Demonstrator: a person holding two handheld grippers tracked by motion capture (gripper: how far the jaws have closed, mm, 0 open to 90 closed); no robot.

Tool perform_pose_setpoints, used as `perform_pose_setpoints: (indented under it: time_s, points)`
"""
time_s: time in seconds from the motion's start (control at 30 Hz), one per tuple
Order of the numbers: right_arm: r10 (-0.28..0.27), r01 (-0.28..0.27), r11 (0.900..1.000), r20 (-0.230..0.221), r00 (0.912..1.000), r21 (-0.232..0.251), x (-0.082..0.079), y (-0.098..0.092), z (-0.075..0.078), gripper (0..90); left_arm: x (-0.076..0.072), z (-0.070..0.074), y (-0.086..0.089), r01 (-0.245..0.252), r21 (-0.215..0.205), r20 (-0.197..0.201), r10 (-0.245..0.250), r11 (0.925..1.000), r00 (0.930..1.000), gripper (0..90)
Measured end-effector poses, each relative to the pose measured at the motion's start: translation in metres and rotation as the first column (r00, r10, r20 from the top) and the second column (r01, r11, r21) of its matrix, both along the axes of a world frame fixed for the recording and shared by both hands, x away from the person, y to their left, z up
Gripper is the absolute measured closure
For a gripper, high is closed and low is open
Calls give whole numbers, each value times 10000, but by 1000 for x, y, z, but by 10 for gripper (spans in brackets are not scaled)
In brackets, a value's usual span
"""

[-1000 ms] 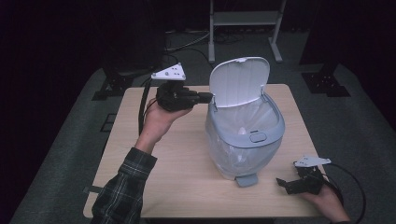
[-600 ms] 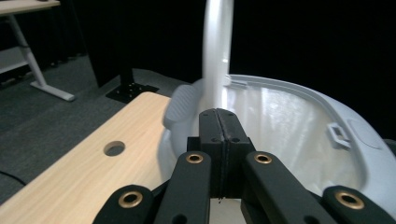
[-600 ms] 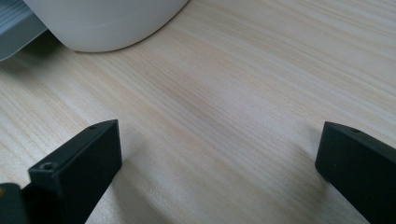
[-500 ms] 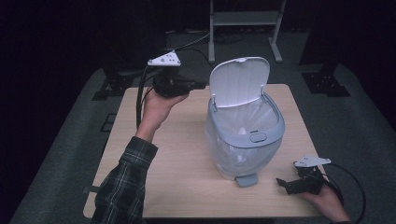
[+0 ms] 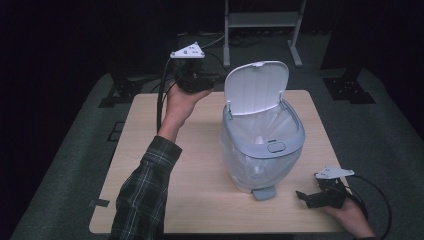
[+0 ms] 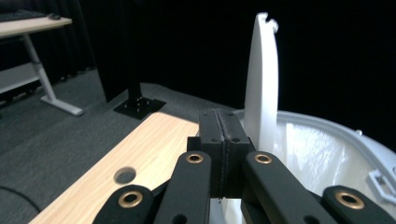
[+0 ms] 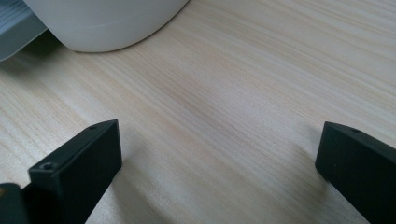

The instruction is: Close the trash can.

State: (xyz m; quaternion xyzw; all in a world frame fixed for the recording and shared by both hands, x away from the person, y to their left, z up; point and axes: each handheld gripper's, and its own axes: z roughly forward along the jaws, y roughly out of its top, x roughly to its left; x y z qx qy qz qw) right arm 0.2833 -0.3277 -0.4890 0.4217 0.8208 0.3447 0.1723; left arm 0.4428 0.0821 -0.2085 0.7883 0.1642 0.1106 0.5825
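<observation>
Bin (image 5: 262, 150) stands on the table (image 5: 150, 130), slightly toward 3 o'clock of centre. Grey body, clear liner inside. White lid (image 5: 256, 86) is up, standing near vertical at the bin's 12 o'clock edge. Foot pedal (image 5: 263, 192) sticks out at the bin's 6 o'clock side.

Left gripper (image 5: 212, 80) is held in the air at about 10 o'clock from the bin, just beside the raised lid but not touching it in the high view. In the left gripper view its jaws are pressed flat together with nothing between them, and the lid's edge (image 6: 261, 79) rises just beyond and to the side of the tips. The plaid sleeve (image 5: 142, 195) reaches in from 6 o'clock.

Right gripper (image 5: 309, 196) lies low on the table at about 4 o'clock from the bin, near the pedal. The right gripper view shows its jaws wide apart over bare wood, holding nothing, with the bin's base (image 7: 107, 23) at the top of that view.

Judgement on progress: the lid is open and the liner is seated, so the opening part looks done. Nothing is held by either gripper. What appears left is either putting something in or bringing the lid down; the shut left jaws near the lid suggest a push on it.
</observation>
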Motion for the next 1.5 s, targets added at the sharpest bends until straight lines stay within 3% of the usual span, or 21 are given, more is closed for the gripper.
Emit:
perform_pose_setpoints:
  time_s: [0.1,0.27,0.6,0.93,1.03,1.5]
  points:
    - [-8,8,10000,8,10000,10,0,0,0,0,0,1,-5,100,98,23,-101,9999,9999,900]
    - [-2,2,10000,5,10000,0,0,0,0,0,-4,1,-8,508,-135,-142,-510,9986,9986,900]
    - [-3,3,10000,2,10000,-3,0,0,0,0,-18,1,-15,1217,68,-156,-1216,9925,9925,900]
    - [-5,5,10000,2,10000,0,0,0,0,0,-33,0,-23,1971,311,-347,-1960,9799,9800,900]
    - [-4,4,10000,21,10000,-15,0,0,0,0,-40,0,-27,2157,620,-322,-2140,9745,9763,900]
    - [-15,15,10000,2,10000,8,0,0,0,0,-59,-5,-44,2632,1071,-552,-2585,9588,9644,899]
